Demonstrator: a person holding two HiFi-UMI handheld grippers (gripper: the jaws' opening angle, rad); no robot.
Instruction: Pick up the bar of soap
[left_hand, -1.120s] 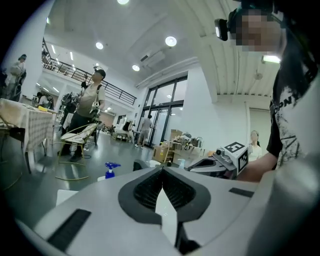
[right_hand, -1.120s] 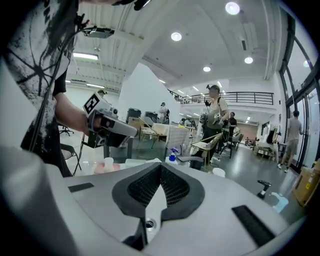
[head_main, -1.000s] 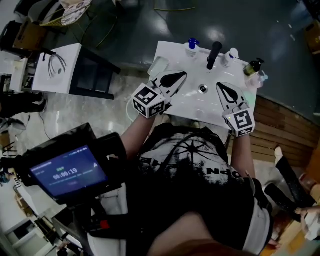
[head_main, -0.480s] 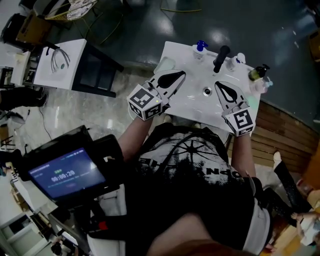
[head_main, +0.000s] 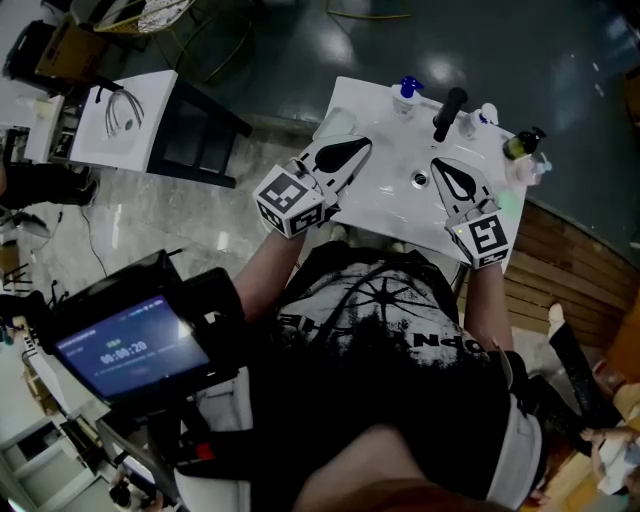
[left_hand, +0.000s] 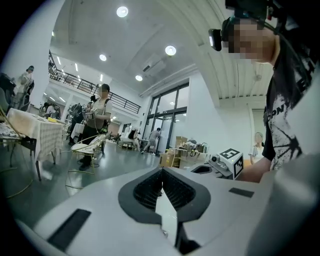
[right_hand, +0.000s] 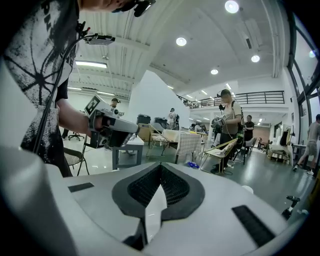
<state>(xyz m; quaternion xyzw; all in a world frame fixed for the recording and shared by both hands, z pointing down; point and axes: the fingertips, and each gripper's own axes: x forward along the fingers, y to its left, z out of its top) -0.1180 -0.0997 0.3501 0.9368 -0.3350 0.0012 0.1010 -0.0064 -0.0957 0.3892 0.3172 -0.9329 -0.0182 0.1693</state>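
- The pale rounded bar of soap (head_main: 334, 124) sits on the far left corner of the white sink-top table (head_main: 385, 205), untouched.
- The left claw (head_main: 368, 147) hovers just beside it, jaws pressed together, empty.
- The right claw (head_main: 436, 162) is over the basin, also clamped closed on nothing.

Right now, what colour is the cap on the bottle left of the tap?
The cap is blue, clearest in the head view.

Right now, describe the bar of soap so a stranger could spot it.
Find the white washbasin before the person. At its far-left corner, just beyond the left gripper, lies the bar of soap: a flat pale slab, unlike the upright bottles.
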